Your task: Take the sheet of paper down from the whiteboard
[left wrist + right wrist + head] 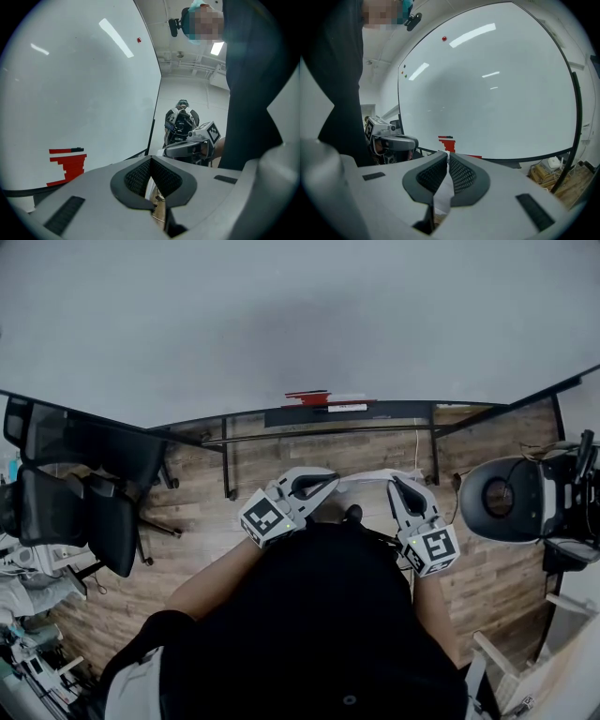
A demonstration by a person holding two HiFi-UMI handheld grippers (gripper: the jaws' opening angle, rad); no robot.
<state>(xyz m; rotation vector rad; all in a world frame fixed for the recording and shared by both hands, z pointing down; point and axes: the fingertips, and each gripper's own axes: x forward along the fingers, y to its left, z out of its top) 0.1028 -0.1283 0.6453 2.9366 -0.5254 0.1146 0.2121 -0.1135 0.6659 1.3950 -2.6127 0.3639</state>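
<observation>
The white sheet of paper (364, 476) hangs off the whiteboard (281, 315), stretched between my two grippers in front of the person's body. My left gripper (330, 484) is shut on the sheet's left end; in the left gripper view a thin white edge of paper (151, 194) shows between the closed pads of the gripper (151, 161). My right gripper (395, 483) is shut on the right end, with the paper (443, 199) pinched in that gripper (448, 157). Both grippers point roughly level at each other, just short of the board.
Red items (328, 401) lie on the whiteboard's tray. A red magnet (444, 38) sits high on the board. A black office chair (84, 484) stands at the left, a round black-and-white machine (511, 498) at the right. The board's black stand legs (227, 465) rest on wooden floor.
</observation>
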